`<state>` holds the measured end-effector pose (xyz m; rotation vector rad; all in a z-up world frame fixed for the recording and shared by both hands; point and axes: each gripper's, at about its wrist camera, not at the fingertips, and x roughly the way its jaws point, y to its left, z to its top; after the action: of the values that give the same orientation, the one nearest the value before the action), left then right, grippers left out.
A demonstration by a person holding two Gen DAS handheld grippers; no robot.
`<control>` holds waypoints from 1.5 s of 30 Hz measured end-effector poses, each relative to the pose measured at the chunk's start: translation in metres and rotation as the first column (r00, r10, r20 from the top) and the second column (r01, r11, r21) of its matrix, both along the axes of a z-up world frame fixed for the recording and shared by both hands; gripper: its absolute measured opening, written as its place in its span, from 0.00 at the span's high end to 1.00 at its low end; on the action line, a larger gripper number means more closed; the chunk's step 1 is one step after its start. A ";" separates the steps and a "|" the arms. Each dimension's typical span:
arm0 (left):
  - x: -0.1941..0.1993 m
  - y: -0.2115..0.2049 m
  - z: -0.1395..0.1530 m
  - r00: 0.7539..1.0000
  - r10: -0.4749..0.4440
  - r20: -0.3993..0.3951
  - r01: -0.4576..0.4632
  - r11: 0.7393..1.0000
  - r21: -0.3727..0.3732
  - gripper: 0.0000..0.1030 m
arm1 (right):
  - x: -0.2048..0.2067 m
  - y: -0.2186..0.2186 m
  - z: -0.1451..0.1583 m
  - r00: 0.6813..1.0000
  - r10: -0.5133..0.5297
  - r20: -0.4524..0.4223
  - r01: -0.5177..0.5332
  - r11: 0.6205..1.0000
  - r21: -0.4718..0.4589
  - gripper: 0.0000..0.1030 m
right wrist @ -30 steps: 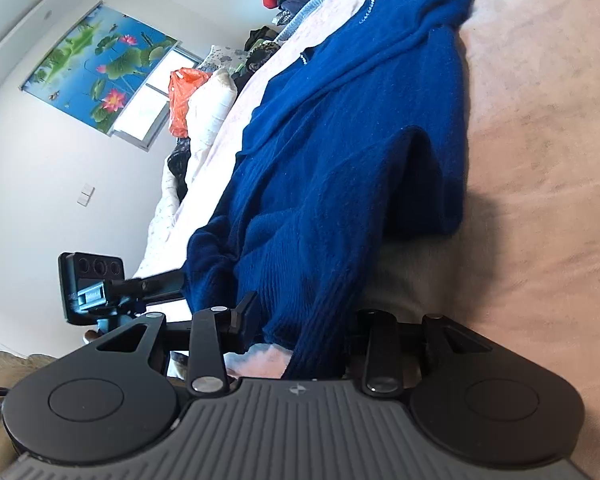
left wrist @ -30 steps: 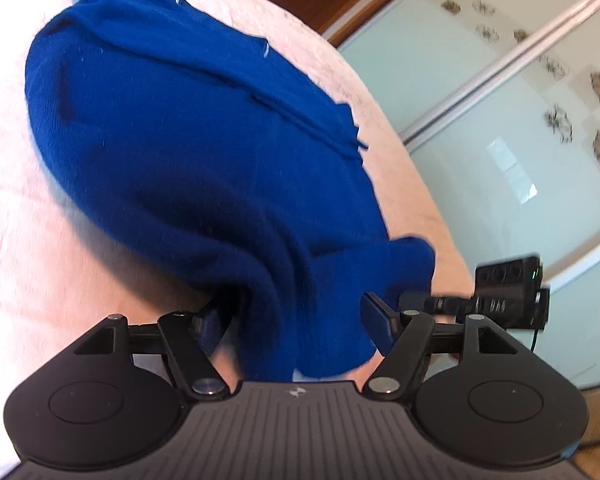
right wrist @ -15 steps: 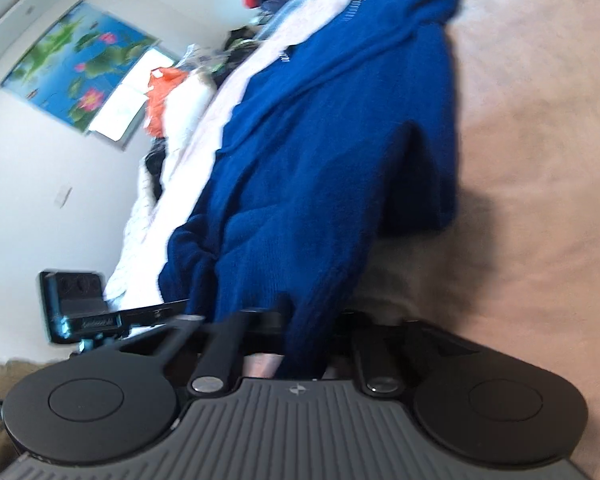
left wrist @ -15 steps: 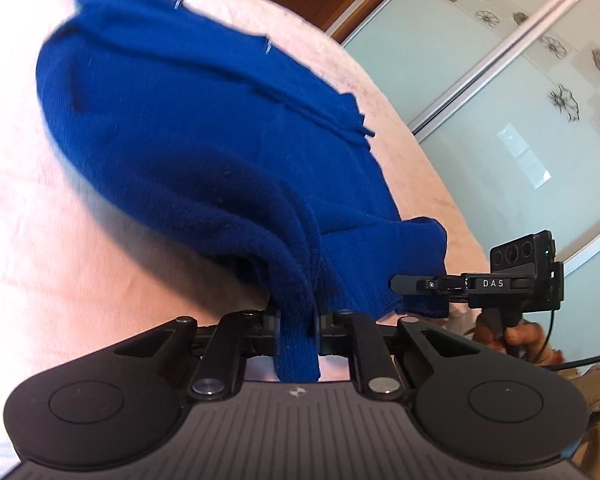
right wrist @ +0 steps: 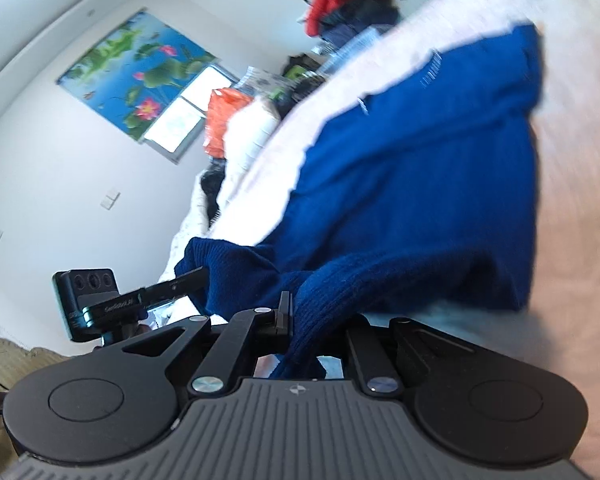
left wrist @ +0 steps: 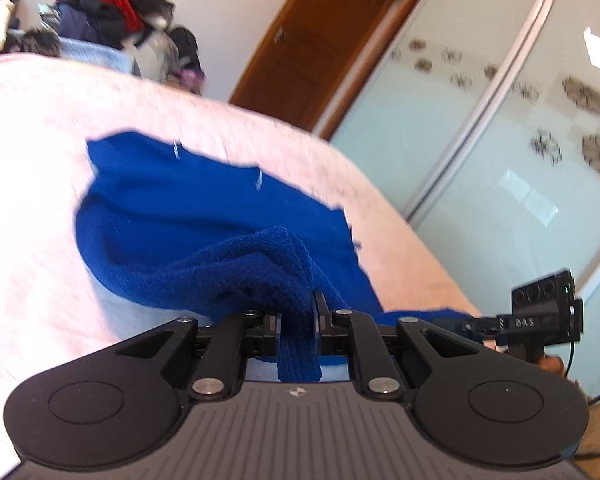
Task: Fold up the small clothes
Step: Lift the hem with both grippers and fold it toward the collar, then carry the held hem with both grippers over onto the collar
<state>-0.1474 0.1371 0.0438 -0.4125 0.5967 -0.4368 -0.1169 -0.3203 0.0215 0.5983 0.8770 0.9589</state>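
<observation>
A deep blue knitted sweater (left wrist: 204, 216) lay spread on the bed (left wrist: 32, 128), over a pale pink cover. Its knit was ribbed and thick, and small white marks showed near its far edge. The far part rested flat on the cover, while the near hem was bunched into raised folds and lifted clear of the bed towards both cameras. In the right wrist view the same sweater (right wrist: 420, 184) ran away along the bed, its near edge drawn up into a ridge.

The left hand-held gripper (left wrist: 296, 320) was closed tight on a fold of the hem; a strip of blue knit hung down between its pads towards the camera. It pointed somewhat downward across the bed. The right hand-held gripper (right wrist: 312, 316) was likewise clamped on the hem, with thick knit pinched between its fingers and a short end hanging below. Each gripper showed at the edge of the other's view, the two holding neighbouring spots on the same edge.

Beyond the bed stood a pile of clothes (left wrist: 108, 12), a wooden door (left wrist: 324, 48) and frosted sliding doors (left wrist: 500, 152); a lotus picture (right wrist: 136, 76) hung on the wall.
</observation>
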 end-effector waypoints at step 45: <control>0.073 -0.003 0.027 0.977 0.193 0.093 -0.202 0.973 0.111 0.91 | 0.066 0.010 0.028 0.982 -0.122 0.146 0.119 0.993 0.028 0.90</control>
<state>-0.0740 0.1343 0.0710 -0.3339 0.4937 -0.2247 -0.0511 -0.3105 0.0492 0.5823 0.6932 0.8907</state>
